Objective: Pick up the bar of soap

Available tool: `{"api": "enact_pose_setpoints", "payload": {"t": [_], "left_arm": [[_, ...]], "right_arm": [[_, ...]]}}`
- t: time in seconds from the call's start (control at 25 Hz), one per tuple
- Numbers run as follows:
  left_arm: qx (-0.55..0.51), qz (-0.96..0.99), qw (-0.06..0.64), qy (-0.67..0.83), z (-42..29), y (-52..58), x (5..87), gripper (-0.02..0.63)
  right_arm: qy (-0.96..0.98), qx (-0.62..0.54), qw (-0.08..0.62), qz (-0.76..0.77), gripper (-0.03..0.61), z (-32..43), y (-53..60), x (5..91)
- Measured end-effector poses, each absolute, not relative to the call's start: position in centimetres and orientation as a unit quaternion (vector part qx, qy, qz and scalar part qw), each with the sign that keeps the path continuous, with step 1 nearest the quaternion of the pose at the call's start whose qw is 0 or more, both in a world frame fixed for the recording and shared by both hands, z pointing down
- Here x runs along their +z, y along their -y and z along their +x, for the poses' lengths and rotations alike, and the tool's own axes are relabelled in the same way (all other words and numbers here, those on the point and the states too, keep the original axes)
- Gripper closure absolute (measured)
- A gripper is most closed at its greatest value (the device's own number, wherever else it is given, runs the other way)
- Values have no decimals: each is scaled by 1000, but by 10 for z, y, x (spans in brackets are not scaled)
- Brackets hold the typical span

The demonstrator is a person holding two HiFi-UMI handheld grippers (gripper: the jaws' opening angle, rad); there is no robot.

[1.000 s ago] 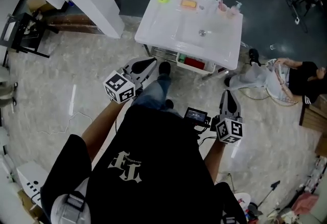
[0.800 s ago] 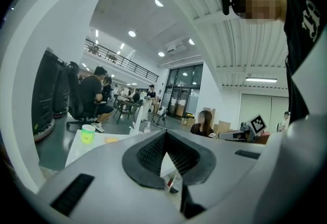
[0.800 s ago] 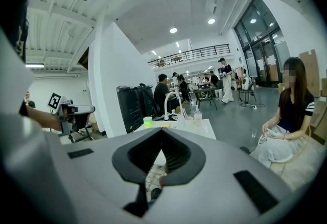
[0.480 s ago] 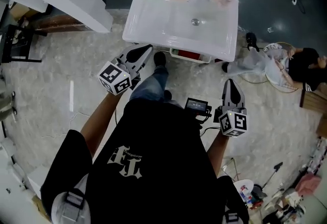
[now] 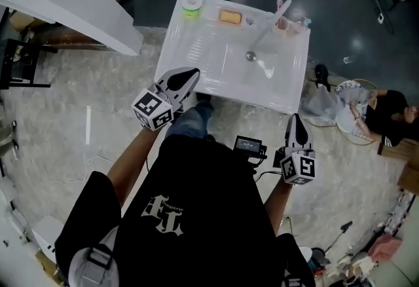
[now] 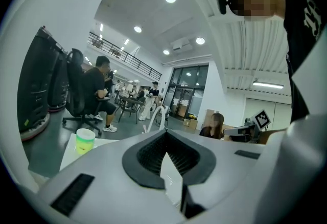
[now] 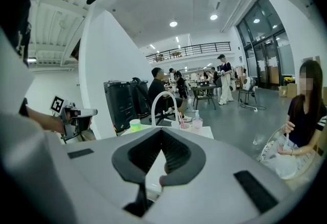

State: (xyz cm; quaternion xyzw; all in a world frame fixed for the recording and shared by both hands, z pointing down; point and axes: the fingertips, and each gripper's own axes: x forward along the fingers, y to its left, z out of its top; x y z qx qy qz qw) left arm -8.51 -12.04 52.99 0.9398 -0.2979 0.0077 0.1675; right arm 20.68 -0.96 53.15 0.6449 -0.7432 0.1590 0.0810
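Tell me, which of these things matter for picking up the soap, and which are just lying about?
Part of the job:
bar of soap, on the sink back ledge
left gripper
right gripper

Just lying about:
green cup
pink cup
pump bottle
tap

Along back rim of sink (image 5: 196,50), left to right: cup (image 5: 192,5), bar of soap (image 5: 229,16), faucet (image 5: 267,25), tumbler (image 5: 283,24) | drain (image 5: 250,56) mid-basin | left gripper (image 5: 189,74) over near-left edge | right gripper (image 5: 296,118) beside near-right corner | seated person (image 5: 386,109) on floor, far right
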Motion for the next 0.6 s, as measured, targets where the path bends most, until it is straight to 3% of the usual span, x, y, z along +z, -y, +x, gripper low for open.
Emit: {"api": "enact_pose_setpoints", "payload": {"t": [0.6], "left_arm": [[27, 950, 184, 253, -58, 256, 537, 606]], "right_arm": [[723, 187, 89, 659, 574, 208, 152, 539]]}}
